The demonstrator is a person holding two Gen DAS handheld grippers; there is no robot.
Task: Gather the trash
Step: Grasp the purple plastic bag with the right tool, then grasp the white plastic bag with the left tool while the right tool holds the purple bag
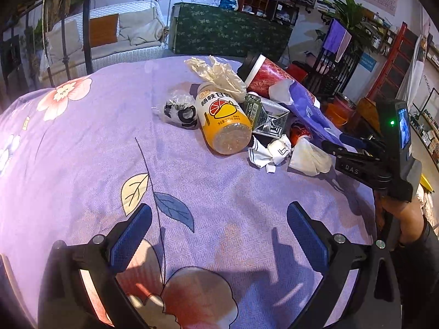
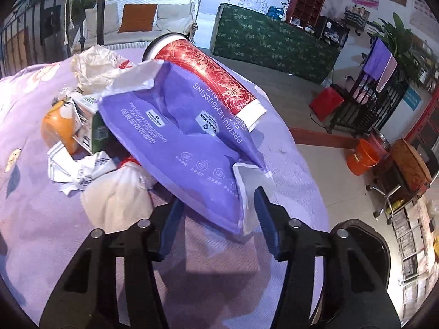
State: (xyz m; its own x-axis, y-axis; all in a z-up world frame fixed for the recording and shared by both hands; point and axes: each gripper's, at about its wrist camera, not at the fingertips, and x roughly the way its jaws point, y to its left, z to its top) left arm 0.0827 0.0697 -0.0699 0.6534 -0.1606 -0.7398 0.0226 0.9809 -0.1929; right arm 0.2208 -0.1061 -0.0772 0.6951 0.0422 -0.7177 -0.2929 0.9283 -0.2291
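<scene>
Trash lies heaped ahead of the left gripper [image 1: 219, 235], whose jaws stand spread and empty. The right gripper [image 2: 219, 213] jaws pinch the purple tissue pack [image 2: 181, 137].

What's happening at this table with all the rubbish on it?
A person with a gripper in each hand is clearing a pile of trash off a purple flowered tablecloth. The right gripper is closed around the corner of a purple plastic tissue pack. The left gripper hangs open over bare cloth, short of the orange juice bottle and red paper cup.
</scene>
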